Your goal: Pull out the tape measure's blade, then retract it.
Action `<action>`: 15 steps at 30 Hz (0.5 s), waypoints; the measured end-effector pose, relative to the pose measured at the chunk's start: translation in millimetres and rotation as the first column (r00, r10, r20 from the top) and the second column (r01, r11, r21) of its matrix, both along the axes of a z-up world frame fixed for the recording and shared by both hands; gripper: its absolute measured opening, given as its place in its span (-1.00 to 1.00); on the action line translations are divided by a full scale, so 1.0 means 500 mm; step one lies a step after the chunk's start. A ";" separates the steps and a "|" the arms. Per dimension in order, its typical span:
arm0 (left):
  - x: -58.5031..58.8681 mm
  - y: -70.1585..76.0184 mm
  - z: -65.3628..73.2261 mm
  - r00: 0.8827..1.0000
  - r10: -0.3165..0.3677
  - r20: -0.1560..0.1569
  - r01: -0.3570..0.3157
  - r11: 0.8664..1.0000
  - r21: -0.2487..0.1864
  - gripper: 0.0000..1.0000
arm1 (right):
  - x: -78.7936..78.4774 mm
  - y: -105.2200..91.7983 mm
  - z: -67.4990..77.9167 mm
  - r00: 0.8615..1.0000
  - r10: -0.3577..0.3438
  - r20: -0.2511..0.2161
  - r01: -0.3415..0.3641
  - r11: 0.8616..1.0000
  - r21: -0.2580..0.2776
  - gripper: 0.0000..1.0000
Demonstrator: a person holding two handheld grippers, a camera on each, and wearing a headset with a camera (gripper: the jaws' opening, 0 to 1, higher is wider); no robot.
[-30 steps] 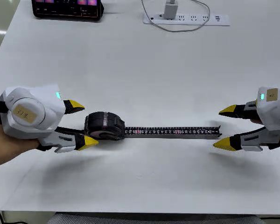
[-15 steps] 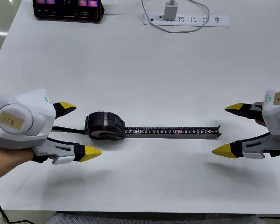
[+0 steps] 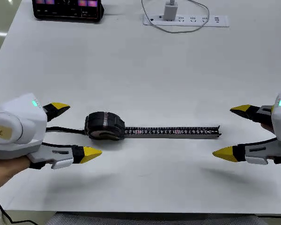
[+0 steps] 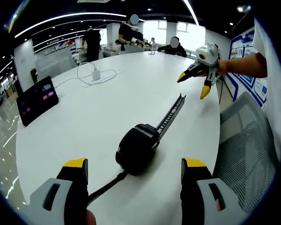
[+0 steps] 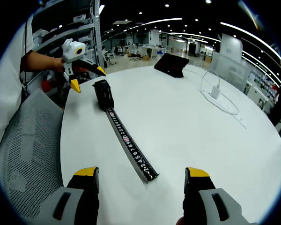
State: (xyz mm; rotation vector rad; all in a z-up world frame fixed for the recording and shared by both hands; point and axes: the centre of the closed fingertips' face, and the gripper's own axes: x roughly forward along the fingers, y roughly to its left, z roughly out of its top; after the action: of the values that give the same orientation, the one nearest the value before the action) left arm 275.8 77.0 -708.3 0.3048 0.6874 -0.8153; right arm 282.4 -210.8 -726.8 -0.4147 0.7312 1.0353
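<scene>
Presently, the left gripper [image 3: 82,129] is spread wide, and its two yellow-tipped jaws grip nothing. The tape measure [image 3: 104,126], a black case, lies on the white table [image 3: 145,70] directly ahead of this gripper's jaw tips, near them but apart. In the left gripper view the case sits on the centre line between the two jaws, just beyond their tips. A black strap [image 3: 68,129] runs from the rear of the case back into the gap between the left jaws; whether it touches either jaw cannot be determined. The blade [image 3: 171,131] is drawn out of the far side of the case and lies flat on the table, running straight away from the left gripper toward the right gripper [image 3: 223,131]. The right gripper is likewise spread wide and holds nothing. The blade's end hook [image 3: 218,131] lies at the mouth of the gap between the right jaws and touches neither. In the right gripper view the blade leads from that point straight ahead to the case. A power strip [image 3: 187,19] and a dark tablet [image 3: 68,8] stand at the far table edge, well apart from both grippers.
</scene>
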 end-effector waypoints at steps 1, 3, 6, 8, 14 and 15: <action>-0.001 0.001 0.001 1.000 0.008 0.004 -0.008 1.000 -0.001 0.58 | -0.001 0.000 0.001 1.000 -0.005 0.005 0.005 1.000 0.003 0.46; -0.004 0.002 0.004 1.000 0.018 0.012 -0.018 1.000 -0.011 0.58 | -0.003 0.002 0.004 1.000 -0.019 0.011 0.019 1.000 0.013 0.47; -0.009 0.006 0.005 0.999 0.037 0.021 -0.036 0.999 -0.020 0.58 | -0.008 0.006 0.005 0.999 -0.030 0.021 0.030 0.999 0.020 0.48; -0.012 0.007 0.006 0.999 0.044 0.028 -0.044 0.999 -0.026 0.58 | -0.008 0.005 0.004 0.999 -0.037 0.026 0.036 0.999 0.024 0.50; -0.029 0.005 0.001 0.997 0.068 0.030 -0.066 0.997 -0.042 0.59 | -0.010 0.009 0.007 0.996 -0.070 0.050 0.067 0.996 0.052 0.56; -0.032 0.005 0.000 0.997 0.071 0.026 -0.069 0.997 -0.045 0.59 | -0.012 0.010 0.006 0.996 -0.072 0.053 0.069 0.996 0.053 0.57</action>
State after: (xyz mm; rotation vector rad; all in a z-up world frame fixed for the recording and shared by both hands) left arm 260.0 79.4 -708.4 0.2506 0.6497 -0.7570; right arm 276.5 -206.0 -723.8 -0.3695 0.6649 0.9703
